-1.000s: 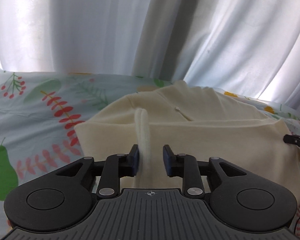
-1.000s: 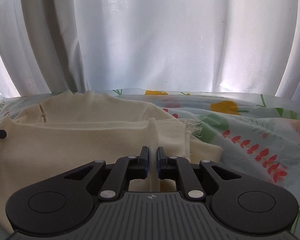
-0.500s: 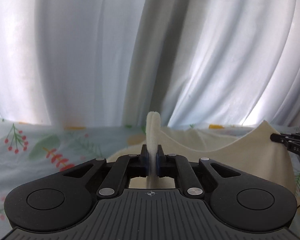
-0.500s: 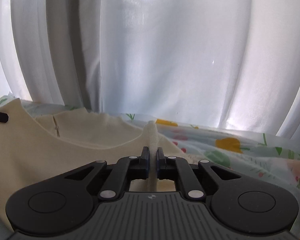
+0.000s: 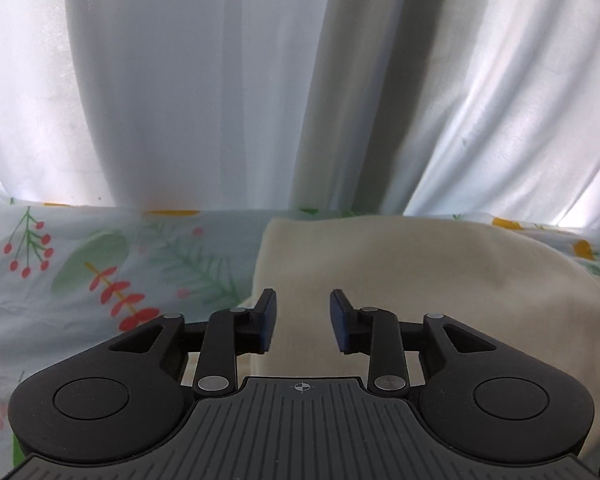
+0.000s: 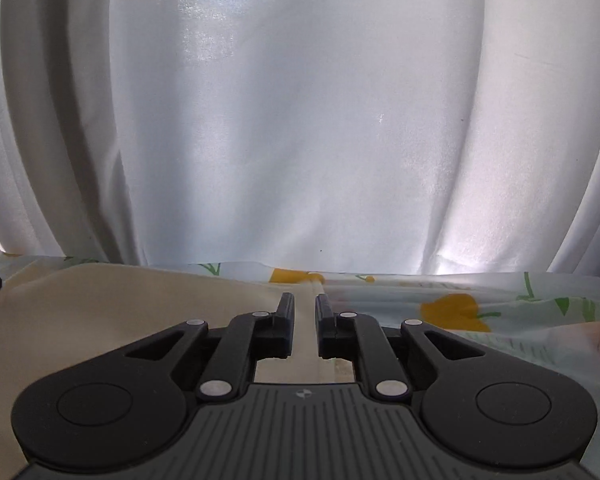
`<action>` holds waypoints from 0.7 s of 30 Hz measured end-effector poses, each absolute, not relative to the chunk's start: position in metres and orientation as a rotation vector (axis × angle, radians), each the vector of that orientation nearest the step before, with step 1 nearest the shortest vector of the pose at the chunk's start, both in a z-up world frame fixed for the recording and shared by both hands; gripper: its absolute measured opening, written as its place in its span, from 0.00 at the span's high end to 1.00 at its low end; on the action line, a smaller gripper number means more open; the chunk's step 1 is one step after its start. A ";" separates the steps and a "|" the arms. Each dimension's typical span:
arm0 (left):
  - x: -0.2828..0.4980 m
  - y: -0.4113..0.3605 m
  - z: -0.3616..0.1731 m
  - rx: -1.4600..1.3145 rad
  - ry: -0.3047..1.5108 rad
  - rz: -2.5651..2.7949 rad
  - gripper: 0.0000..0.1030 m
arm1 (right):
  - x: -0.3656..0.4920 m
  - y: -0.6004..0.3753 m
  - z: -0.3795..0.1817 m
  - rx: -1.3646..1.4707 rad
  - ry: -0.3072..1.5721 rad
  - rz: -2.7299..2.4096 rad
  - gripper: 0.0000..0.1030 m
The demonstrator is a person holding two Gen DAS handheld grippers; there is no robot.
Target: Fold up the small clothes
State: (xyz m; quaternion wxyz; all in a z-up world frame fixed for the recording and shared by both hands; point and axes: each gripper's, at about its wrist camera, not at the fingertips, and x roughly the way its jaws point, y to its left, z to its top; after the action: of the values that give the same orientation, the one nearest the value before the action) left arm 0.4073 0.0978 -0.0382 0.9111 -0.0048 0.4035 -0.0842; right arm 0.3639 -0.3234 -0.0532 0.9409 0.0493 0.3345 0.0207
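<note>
Left tool point(image 5: 303, 326) now spread, cream garment point(image 5: 420, 280) released onto floral sheet point(image 5: 100, 280); right tool point(image 6: 305, 326) parted slightly, fabric edge between pads, no longer pinched.

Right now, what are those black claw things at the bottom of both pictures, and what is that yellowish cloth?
Those are tongs that a person holds, one in each hand, with a camera on each looking forward. One picture shows the left tongs, wide open and holding nothing. The other shows the right tongs, open a little, with the cloth's edge in the gap. The cloth is a cream garment, folded, lying on a flower-printed sheet. White curtains hang behind.
</note>
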 end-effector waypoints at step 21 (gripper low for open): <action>0.292 0.136 -0.052 -0.243 0.978 -0.213 0.91 | 0.244 -0.353 -0.080 0.349 0.837 0.214 0.95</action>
State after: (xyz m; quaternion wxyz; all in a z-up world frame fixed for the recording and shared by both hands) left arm 0.2916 0.1358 -0.0520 0.8702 -0.1162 0.4679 -0.1016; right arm 0.2441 -0.3529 -0.0797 0.8933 0.1684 0.4037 0.1032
